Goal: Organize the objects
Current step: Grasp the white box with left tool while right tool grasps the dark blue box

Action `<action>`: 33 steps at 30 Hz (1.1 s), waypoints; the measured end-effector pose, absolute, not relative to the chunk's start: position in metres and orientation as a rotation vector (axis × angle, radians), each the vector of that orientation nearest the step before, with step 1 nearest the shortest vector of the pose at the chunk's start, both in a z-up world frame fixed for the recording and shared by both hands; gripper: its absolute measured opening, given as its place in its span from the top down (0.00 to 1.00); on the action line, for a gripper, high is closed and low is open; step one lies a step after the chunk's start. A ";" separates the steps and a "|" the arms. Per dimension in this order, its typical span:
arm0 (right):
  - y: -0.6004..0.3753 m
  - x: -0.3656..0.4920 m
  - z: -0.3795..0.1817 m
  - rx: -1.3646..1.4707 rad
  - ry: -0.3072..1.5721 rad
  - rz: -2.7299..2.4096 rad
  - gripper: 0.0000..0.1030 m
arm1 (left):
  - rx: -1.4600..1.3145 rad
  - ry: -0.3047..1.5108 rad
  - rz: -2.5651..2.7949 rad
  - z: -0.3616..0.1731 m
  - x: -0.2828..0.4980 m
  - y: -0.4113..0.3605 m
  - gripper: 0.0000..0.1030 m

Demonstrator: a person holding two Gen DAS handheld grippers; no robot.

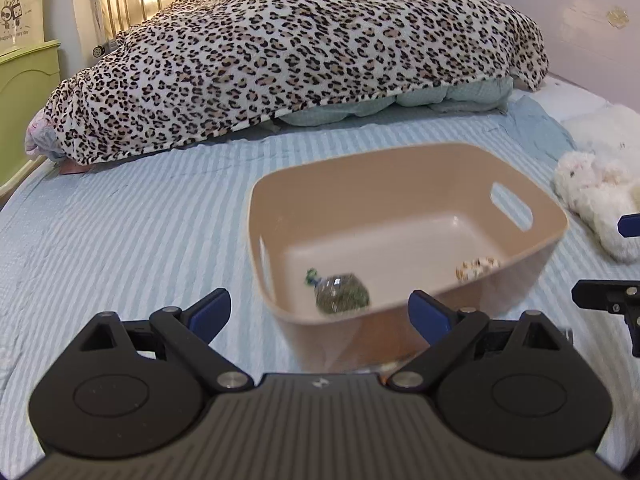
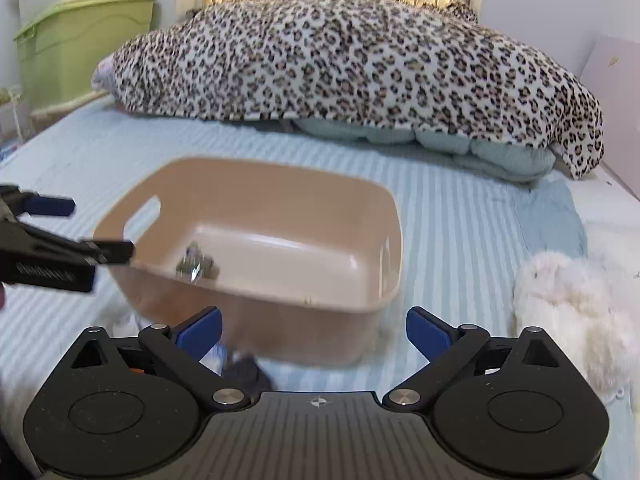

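A beige plastic bin (image 1: 472, 160) with handle cut-outs stands on the striped blue bed; it also shows in the right wrist view (image 2: 280, 184). Inside lie a small dark green object (image 1: 340, 294), also in the right wrist view (image 2: 198, 266), and a small spotted cream object (image 1: 476, 268). My left gripper (image 1: 320, 312) is open and empty, at the bin's near left corner. My right gripper (image 2: 314, 330) is open and empty, in front of the bin's near wall. A small dark object (image 2: 244, 372) lies on the bed below the right gripper.
A leopard-print blanket (image 1: 304, 52) over pale green bedding fills the far side of the bed. A white fluffy plush (image 2: 576, 312) lies right of the bin. A green plastic storage box (image 2: 80, 36) stands at the far left. The bed's headboard (image 1: 580, 36) is at right.
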State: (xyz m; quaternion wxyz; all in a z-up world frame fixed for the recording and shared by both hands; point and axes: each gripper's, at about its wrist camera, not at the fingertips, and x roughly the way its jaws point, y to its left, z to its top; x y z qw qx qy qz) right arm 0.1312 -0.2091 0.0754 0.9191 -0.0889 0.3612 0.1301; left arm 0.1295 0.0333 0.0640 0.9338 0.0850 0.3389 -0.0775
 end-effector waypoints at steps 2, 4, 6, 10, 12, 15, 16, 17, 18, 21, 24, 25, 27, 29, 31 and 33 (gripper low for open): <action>-0.212 0.124 0.067 -0.190 0.768 0.269 0.01 | 0.193 0.711 -0.170 0.059 0.121 0.038 0.07; -0.214 0.119 0.056 -0.203 0.796 0.267 0.01 | 0.207 0.734 -0.185 0.052 0.117 0.041 0.07; -0.216 0.115 0.044 -0.218 0.826 0.261 0.01 | 0.216 0.754 -0.188 0.043 0.114 0.045 0.07; -0.225 0.113 0.019 -0.222 0.881 0.240 0.01 | 0.193 0.802 -0.215 0.022 0.115 0.051 0.07; -0.228 0.115 0.009 -0.223 0.900 0.227 0.01 | 0.189 0.826 -0.219 0.011 0.119 0.053 0.07; -0.232 0.118 -0.007 -0.230 0.925 0.214 0.01 | 0.191 0.875 -0.225 -0.005 0.128 0.056 0.07; -0.233 0.120 -0.011 -0.233 0.932 0.211 0.01 | 0.194 0.889 -0.228 -0.009 0.132 0.056 0.07; -0.234 0.122 -0.015 -0.236 0.938 0.209 0.01 | 0.201 0.898 -0.231 -0.013 0.134 0.056 0.07; -0.235 0.124 -0.019 -0.239 0.944 0.210 0.01 | 0.209 0.901 -0.236 -0.016 0.136 0.056 0.07; -0.234 0.131 -0.029 -0.252 0.962 0.213 0.02 | 0.223 0.907 -0.256 -0.023 0.141 0.054 0.07; -0.230 0.137 -0.034 -0.263 0.971 0.221 0.03 | 0.230 0.913 -0.258 -0.028 0.147 0.052 0.07; -0.228 0.139 -0.036 -0.268 0.972 0.223 0.03 | 0.227 0.915 -0.259 -0.029 0.150 0.052 0.07; -0.224 0.144 -0.038 -0.275 0.972 0.231 0.06 | 0.214 0.921 -0.267 -0.033 0.155 0.053 0.07; -0.221 0.147 -0.041 -0.277 0.974 0.243 0.08 | 0.208 0.935 -0.270 -0.036 0.159 0.054 0.08; -0.219 0.149 -0.044 -0.280 0.982 0.252 0.12 | 0.207 0.950 -0.261 -0.040 0.162 0.057 0.08; -0.216 0.152 -0.047 -0.278 0.996 0.263 0.15 | 0.179 0.984 -0.257 -0.043 0.166 0.063 0.09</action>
